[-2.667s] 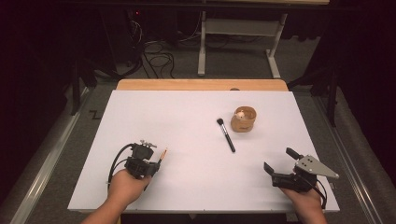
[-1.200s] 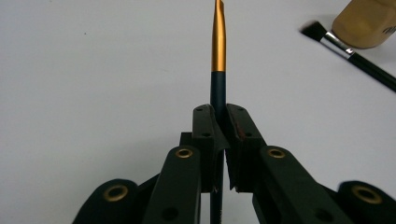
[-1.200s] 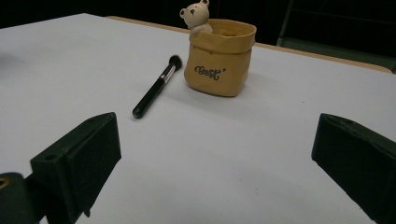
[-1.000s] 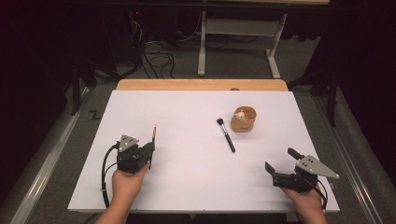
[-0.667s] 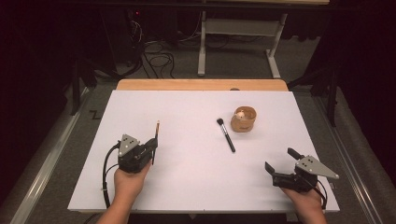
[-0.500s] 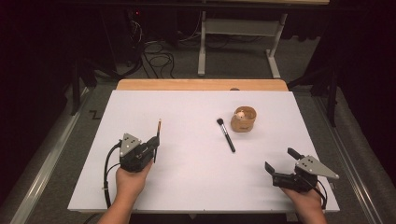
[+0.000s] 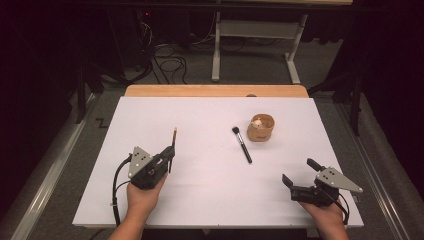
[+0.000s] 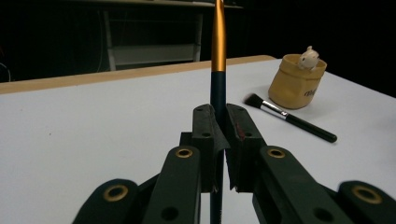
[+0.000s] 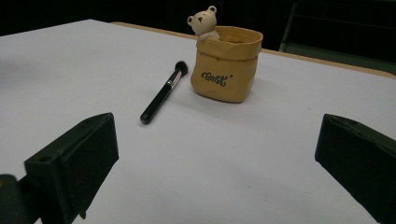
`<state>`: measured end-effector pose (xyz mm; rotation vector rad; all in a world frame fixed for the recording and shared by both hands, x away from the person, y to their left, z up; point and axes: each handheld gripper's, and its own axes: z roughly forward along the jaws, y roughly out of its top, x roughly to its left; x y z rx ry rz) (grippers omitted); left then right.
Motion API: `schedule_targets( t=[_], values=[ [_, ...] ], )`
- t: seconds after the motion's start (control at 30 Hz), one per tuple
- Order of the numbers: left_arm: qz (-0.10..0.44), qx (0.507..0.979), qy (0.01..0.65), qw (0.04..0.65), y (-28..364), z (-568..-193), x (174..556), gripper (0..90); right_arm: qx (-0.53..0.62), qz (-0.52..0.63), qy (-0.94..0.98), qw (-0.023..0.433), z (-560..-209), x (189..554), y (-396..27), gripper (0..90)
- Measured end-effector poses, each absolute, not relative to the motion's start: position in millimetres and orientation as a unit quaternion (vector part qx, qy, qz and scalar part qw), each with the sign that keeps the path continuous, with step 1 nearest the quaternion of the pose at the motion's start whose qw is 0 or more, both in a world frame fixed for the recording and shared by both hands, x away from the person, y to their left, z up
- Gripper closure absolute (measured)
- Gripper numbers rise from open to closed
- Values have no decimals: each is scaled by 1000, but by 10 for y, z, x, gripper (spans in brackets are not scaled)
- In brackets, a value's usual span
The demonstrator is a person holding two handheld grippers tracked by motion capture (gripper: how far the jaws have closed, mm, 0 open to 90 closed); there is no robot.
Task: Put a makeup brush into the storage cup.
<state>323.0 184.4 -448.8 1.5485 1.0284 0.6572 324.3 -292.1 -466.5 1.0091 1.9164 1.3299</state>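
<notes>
My left gripper [image 7: 169,156] sits near the front left of the white table [image 7: 210,200], and its jaws are clamped on a thin brush [image 7: 173,142] with a dark handle and an orange upper section. In the left gripper view the brush [image 8: 218,65] rises straight up from between the 2 black pads [image 8: 205,135], which press on its dark handle from both sides (the top end runs out of that view, so I cannot see its tip there). From the high view the brush points away from me, toward the far edge of the table, with its pale tip beyond the jaws.

My right gripper [image 7: 300,181] rests at the front right of the table, well apart from the left one. Its jaws stand wide open with nothing between them; in the right gripper view I see 1 black pad [image 9: 79,158] at each side and bare table between.

A second brush [image 7: 242,145], black with a silver band and a dark bristle head, lies flat near the middle of the table. Just beside its bristle end stands a small tan pot [image 7: 261,128] shaped like a sack, with a little white bear [image 9: 203,21] on its rim.
</notes>
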Motion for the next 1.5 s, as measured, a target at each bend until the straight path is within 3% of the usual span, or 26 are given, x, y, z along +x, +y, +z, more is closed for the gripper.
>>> schedule_targets(
  t=[1.07, 1.5],
  values=[
    [254, 655, 398, 590, 1679, -4491, 3132, 831, 348, 514, 726, 296, -4510, 3171, -2717, 4],
    [253, 652, 394, 596, 1698, -4470, 3128, 831, 344, 514, 735, 278, -4321, 3390, -2490, 4]
  ],
)
